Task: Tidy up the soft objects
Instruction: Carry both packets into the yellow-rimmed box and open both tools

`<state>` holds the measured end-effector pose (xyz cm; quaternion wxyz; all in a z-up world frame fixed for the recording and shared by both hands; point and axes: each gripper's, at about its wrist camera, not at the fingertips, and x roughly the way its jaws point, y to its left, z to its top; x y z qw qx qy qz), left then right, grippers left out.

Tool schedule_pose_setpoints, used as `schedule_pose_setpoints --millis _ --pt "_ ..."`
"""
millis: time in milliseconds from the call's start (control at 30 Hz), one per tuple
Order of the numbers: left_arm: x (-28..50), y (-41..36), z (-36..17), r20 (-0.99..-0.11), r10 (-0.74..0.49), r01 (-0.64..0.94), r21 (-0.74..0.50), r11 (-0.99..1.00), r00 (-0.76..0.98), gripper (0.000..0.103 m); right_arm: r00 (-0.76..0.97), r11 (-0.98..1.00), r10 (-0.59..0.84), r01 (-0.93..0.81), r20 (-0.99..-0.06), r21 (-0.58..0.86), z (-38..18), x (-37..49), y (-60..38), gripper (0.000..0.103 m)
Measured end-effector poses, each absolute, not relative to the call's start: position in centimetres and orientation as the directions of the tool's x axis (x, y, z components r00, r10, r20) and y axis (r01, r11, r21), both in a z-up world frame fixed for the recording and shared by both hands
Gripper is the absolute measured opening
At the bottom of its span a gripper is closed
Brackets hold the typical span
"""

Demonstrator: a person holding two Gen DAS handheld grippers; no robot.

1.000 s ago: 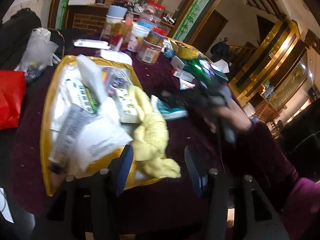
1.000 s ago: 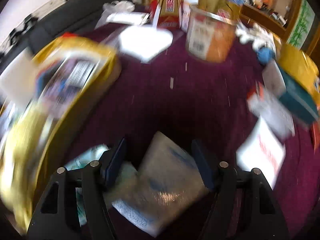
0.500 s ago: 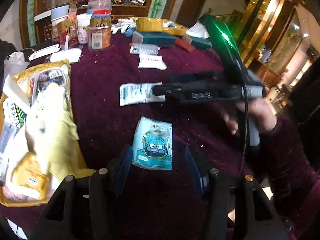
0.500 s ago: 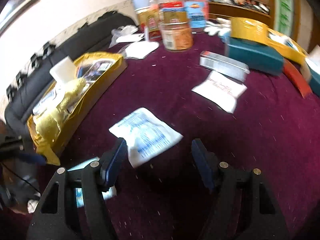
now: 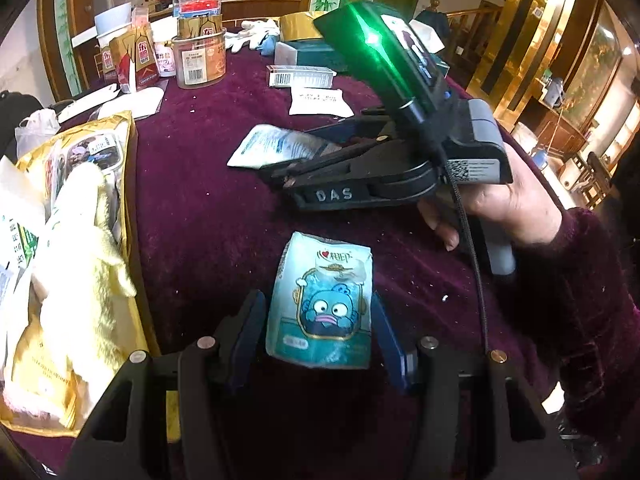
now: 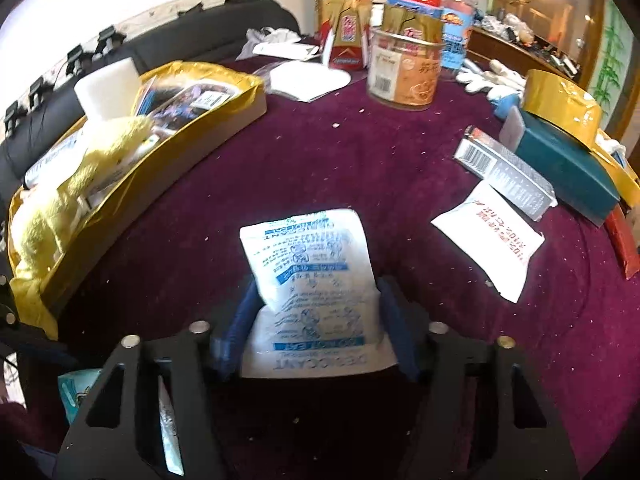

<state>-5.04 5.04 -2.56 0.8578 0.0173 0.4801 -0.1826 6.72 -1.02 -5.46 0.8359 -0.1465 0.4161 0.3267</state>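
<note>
A teal tissue pack [image 5: 323,305] with a blue cartoon face lies on the purple tablecloth between the open fingers of my left gripper [image 5: 318,332], which do not press it. A white desiccant sachet [image 6: 311,284] with blue print lies between the fingers of my right gripper [image 6: 316,330]; they stand at its sides, apparently open. The right gripper also shows in the left wrist view [image 5: 360,168], over that sachet [image 5: 276,146]. A gold tray [image 5: 128,184] at the left holds a yellow plush cloth [image 5: 84,248] and several packets.
A white sachet with red print [image 6: 490,246], a silver box [image 6: 506,172], a teal box [image 6: 568,168] and a gold box [image 6: 560,102] lie at the right. A jar [image 6: 404,72], cartons [image 6: 346,42] and white gloves [image 6: 490,78] stand at the back.
My left gripper has swung from the gold tray to the teal tissue pack and closed in on it. My right gripper has moved forward over the white sachet, which now lies between its fingers.
</note>
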Motion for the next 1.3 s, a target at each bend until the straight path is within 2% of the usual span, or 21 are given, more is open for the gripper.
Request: schedule_pose_setpoints --millis 100,267,367,467,500,567,733,933,1100,1200,1300 --pt "-4.8 4.3 -3.3 -0.842 -0.299 0.361 -0.136 0.923 0.449 0.055 0.425 0.757 0.473 -0.644 -0.772 0.109 -5.4 7.6 -2.0 0.052" --pt "-4.0 3.5 -4.8 -0.858 -0.301 0.351 -0.153 0.924 0.417 0.058 0.4 0.747 0.512 -0.644 -0.76 0.165 -5.4 7.9 -2.2 0.052" --pt "-3.9 3.4 -4.7 -0.834 -0.318 0.357 -0.159 0.921 0.45 0.057 0.394 0.748 0.522 -0.637 -0.756 0.185 -5.4 8.0 -2.4 0.052" --pt "-3.6 3.6 -4.9 -0.803 -0.331 0.353 -0.162 0.921 0.496 0.045 0.389 0.744 0.548 -0.632 -0.74 0.218 -5.2 8.1 -2.9 0.052" --pt "-3.5 3.6 -5.0 -0.797 -0.318 0.349 -0.145 0.926 0.514 0.044 0.387 0.742 0.558 -0.629 -0.734 0.232 -5.1 8.1 -3.1 0.052" --pt "-3.5 3.4 -5.0 -0.789 -0.281 0.342 -0.096 0.935 0.546 0.036 0.39 0.743 0.567 -0.622 -0.726 0.247 -5.0 8.3 -3.4 0.052" --pt "-4.3 2.5 -4.5 -0.775 -0.274 0.371 -0.056 0.927 0.569 0.029 0.392 0.748 0.571 -0.61 -0.722 0.261 -5.1 8.5 -3.7 0.052" --pt "-5.1 3.5 -3.8 -0.757 -0.327 0.357 -0.133 0.925 0.565 0.029 0.395 0.737 0.594 -0.617 -0.701 0.276 -4.5 8.2 -3.9 0.052" --pt "-7.4 4.9 -1.1 -0.709 -0.348 0.363 -0.138 0.922 0.613 0.029 0.383 0.698 0.659 -0.632 -0.648 0.336 -3.1 7.2 -4.1 0.052" --pt "-9.3 7.0 0.4 -0.685 -0.35 0.352 -0.145 0.925 0.639 0.029 0.37 0.648 0.722 -0.659 -0.585 0.382 -1.2 5.9 -3.6 0.052" --pt "-10.3 9.5 2.1 -0.662 -0.318 0.32 -0.124 0.939 0.678 0.029 0.348 0.61 0.752 -0.689 -0.56 0.391 0.0 4.5 -1.6 0.052"
